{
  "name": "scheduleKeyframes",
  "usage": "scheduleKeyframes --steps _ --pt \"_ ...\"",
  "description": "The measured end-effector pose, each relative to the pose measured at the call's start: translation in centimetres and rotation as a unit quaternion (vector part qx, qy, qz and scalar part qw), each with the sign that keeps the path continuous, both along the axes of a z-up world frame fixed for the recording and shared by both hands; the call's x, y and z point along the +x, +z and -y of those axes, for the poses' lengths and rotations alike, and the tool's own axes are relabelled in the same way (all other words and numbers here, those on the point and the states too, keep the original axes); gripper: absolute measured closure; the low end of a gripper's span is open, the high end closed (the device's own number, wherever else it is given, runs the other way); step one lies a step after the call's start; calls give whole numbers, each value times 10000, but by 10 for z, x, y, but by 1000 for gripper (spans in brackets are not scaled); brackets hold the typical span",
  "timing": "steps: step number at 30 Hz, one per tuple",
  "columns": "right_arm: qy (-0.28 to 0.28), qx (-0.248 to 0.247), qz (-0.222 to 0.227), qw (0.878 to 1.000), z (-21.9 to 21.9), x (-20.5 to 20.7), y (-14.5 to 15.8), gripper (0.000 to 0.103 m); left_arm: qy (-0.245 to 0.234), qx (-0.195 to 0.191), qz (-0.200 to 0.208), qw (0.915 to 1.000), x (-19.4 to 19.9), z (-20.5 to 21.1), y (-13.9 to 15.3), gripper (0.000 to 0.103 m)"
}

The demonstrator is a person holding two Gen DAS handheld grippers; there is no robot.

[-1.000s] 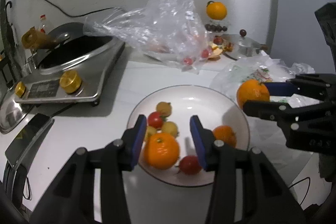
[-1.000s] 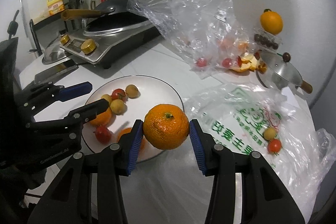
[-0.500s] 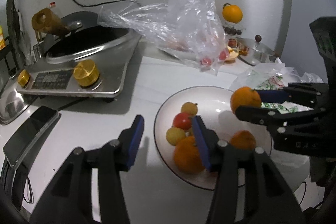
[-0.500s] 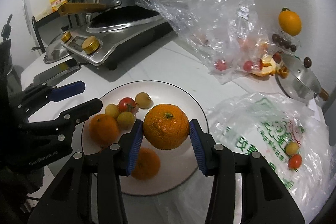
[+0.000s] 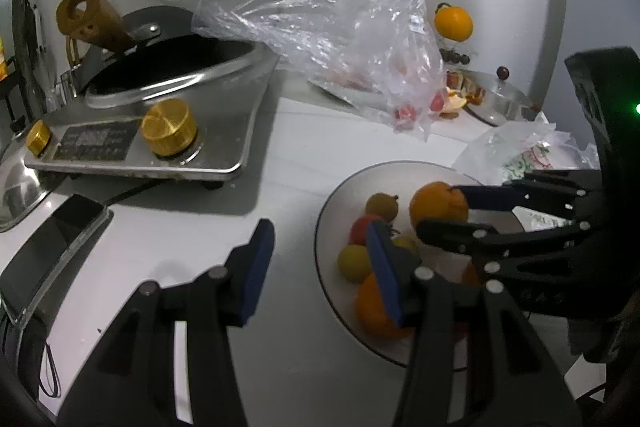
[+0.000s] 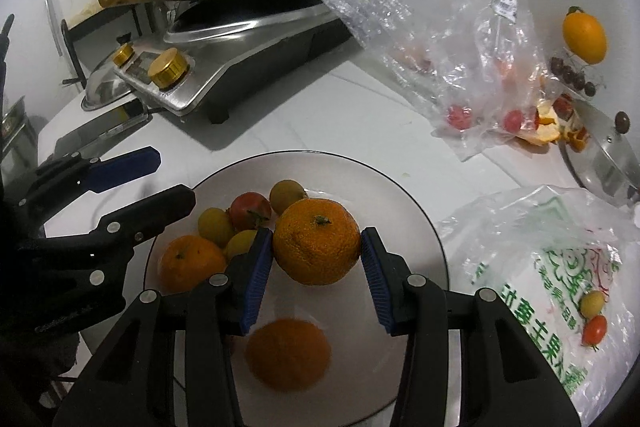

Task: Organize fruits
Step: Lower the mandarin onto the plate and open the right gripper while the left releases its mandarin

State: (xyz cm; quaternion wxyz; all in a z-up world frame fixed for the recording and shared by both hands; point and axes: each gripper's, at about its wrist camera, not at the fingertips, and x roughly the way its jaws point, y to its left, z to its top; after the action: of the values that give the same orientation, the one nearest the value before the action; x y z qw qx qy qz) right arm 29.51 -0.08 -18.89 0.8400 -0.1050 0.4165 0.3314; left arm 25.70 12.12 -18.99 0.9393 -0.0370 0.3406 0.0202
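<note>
My right gripper (image 6: 316,251) is shut on a large orange (image 6: 316,241) and holds it just above the white plate (image 6: 420,211). On the plate lie two more oranges (image 6: 190,263) (image 6: 288,353), a red tomato (image 6: 250,209) and small yellow fruits (image 6: 216,225). My left gripper (image 5: 320,259) stands open and empty at the plate's left rim, its right finger over the fruit. In the left wrist view the right gripper (image 5: 444,211) comes in from the right with its orange (image 5: 438,203). The left gripper (image 6: 172,179) shows at the left of the right wrist view.
A steel cooker with a wok (image 5: 160,131) stands at the back left, with a phone (image 5: 52,239) in front of it. A crumpled clear bag (image 5: 360,47) lies behind the plate. To the right are a printed bag (image 6: 560,267) with small tomatoes and a pot lid (image 6: 608,155).
My left gripper has drawn off to the left from the orange that was between its fingers on the plate. My right gripper has carried its orange from the printed bag to above the plate.
</note>
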Motion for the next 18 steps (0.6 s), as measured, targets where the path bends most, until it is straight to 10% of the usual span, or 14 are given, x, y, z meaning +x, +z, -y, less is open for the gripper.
scheduleKeyframes --steps 18 --pt "-43 -102 -203 9997 -8 4 -7 55 -5 -22 8 10000 -8 -4 2 53"
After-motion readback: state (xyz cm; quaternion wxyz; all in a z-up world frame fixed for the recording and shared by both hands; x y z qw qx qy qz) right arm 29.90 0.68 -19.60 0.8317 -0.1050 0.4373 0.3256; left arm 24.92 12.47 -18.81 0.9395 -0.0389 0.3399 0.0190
